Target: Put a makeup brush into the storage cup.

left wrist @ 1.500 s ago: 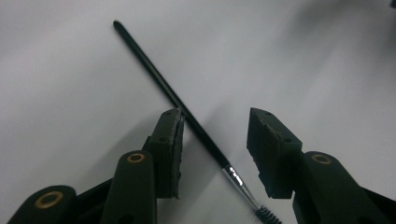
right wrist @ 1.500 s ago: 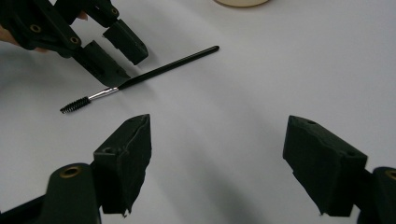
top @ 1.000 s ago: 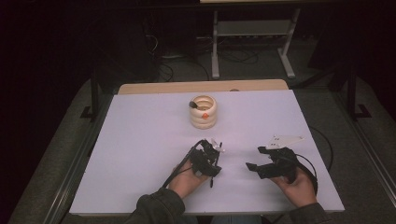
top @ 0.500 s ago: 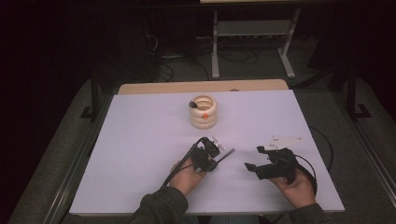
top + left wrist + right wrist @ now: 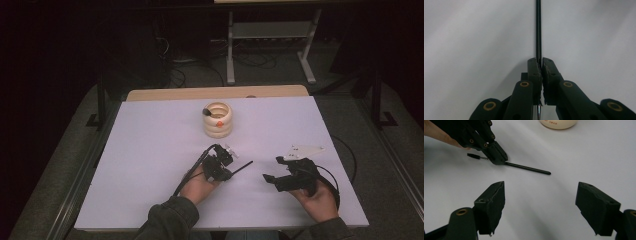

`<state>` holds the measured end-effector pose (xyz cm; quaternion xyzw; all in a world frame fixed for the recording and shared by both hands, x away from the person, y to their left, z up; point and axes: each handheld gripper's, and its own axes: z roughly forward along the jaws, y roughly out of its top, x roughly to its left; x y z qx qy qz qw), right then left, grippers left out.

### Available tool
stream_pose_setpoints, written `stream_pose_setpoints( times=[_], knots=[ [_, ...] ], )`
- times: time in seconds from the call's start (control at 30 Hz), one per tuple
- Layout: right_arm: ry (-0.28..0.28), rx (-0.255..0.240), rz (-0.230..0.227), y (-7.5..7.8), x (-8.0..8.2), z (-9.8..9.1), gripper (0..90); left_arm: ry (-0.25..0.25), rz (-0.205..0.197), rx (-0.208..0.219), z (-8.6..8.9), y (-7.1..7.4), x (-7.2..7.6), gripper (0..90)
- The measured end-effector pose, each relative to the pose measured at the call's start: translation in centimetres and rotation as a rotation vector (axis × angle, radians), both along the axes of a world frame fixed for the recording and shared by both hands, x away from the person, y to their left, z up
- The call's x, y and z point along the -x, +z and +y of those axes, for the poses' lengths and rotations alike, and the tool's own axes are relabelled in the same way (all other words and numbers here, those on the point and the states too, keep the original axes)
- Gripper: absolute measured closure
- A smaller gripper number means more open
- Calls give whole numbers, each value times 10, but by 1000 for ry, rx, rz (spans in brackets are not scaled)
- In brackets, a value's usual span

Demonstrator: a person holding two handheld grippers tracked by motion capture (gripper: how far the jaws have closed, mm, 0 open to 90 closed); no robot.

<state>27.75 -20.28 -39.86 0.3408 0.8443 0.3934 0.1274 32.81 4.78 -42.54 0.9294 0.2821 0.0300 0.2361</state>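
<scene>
My left gripper (image 5: 226,171) is shut on a thin black wand (image 5: 243,165) near the table's front middle. In the left gripper view the wand (image 5: 538,30) runs straight out from between the closed jaws (image 5: 541,67). From the right gripper view, the wand (image 5: 529,168) lies low over the white surface, and a small brush end (image 5: 473,156) sticks out behind the left gripper (image 5: 497,155). My right gripper (image 5: 271,168) is open to the right of it, and nothing sits between its wide-apart jaws (image 5: 544,205). A cream ringed holder (image 5: 218,120) stands farther back, centre.
The white table top (image 5: 150,145) is bordered by a wooden strip (image 5: 215,93) at the far edge. A dark stick-like item stands in the holder (image 5: 559,123). Metal frame legs and cables sit on the dark floor beyond the table.
The left hand has turned slightly, and the wand now points right, toward the right gripper. The right gripper has barely moved.
</scene>
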Motion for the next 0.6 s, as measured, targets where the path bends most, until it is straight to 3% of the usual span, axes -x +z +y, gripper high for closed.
stream_pose_setpoints(
  times=[0.2, 0.47, 0.6],
  knots=[
    [1, 2, -3, 0, 0, 0, 229, -11, 10, -1, 2, 2, -1, 861],
    [3, 4, 6, -2, 0, 2, 229, -17, -14, 7, 10, 9, -3, 861],
    [6, 10, 7, -2, -1, 2, 228, -19, 18, -15, 8, 5, -5, 861]
  ],
)
